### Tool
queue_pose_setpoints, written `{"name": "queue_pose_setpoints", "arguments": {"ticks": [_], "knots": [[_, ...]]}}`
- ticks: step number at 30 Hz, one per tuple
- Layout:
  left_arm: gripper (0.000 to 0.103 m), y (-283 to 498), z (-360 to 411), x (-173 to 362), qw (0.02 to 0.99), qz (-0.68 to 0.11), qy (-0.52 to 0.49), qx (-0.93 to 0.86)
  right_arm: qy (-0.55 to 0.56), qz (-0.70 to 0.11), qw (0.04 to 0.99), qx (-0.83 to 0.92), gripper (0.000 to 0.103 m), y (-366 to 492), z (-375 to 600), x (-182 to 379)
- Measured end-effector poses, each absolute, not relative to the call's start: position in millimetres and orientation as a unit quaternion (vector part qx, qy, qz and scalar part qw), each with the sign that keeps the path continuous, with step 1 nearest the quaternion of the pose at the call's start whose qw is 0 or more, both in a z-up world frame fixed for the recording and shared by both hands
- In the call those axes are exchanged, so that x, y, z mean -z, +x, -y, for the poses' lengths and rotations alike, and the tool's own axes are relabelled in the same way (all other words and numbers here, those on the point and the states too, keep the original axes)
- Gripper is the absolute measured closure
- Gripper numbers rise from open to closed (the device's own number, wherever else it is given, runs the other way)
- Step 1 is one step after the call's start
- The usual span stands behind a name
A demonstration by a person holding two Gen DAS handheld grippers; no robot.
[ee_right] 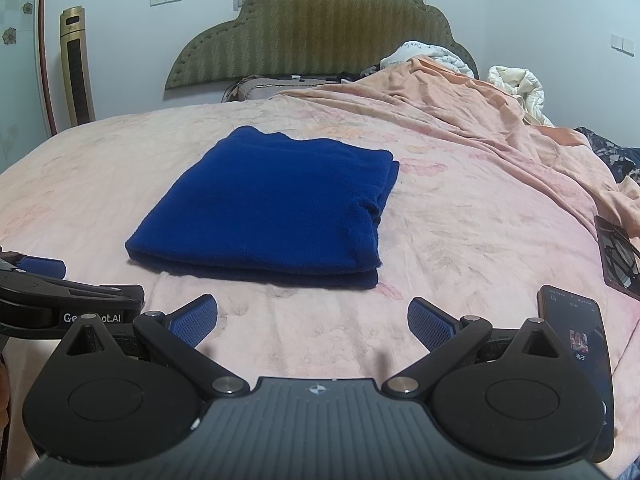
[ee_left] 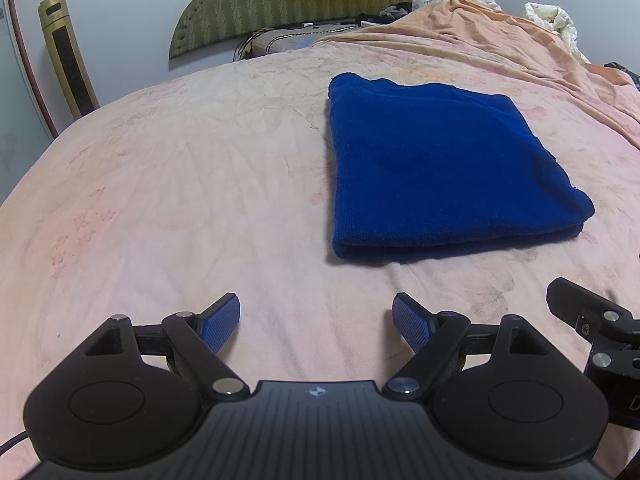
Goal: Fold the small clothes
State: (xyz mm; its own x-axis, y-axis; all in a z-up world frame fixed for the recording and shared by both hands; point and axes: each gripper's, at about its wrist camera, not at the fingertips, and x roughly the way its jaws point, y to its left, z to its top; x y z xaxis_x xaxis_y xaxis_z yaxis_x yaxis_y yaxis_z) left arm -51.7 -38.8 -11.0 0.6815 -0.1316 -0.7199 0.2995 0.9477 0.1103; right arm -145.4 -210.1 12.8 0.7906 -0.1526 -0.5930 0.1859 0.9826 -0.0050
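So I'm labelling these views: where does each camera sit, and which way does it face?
Left wrist: on the left gripper, looking forward and down across the pink bed at the folded blue cloth; its own open fingers show, the right gripper at the right edge.
Right wrist: on the right gripper, facing the same cloth; its open fingers, the left gripper at left, a phone at right.
Shared: cloth, bed, headboard.

On the one bed (ee_right: pixel 460 240) lie one folded blue cloth (ee_right: pixel 272 204), one phone (ee_right: pixel 576 332) and one dark case (ee_right: pixel 618 256), with two grippers, left (ee_left: pixel 316 322) and right (ee_right: pixel 312 320), one headboard (ee_right: pixel 320 40) and one tower fan (ee_right: pixel 76 68).
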Motion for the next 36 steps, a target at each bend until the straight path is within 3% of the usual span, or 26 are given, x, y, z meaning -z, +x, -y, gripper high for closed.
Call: {"name": "queue_pose_setpoints", "arguments": {"ticks": [36], "knots": [[0.019, -53.0, 42.5, 8.5, 0.913, -0.369, 0.12, 0.128, 0.03, -0.309, 0.946, 0.093, 0.0, -148.2, 210.2, -17.0]]}}
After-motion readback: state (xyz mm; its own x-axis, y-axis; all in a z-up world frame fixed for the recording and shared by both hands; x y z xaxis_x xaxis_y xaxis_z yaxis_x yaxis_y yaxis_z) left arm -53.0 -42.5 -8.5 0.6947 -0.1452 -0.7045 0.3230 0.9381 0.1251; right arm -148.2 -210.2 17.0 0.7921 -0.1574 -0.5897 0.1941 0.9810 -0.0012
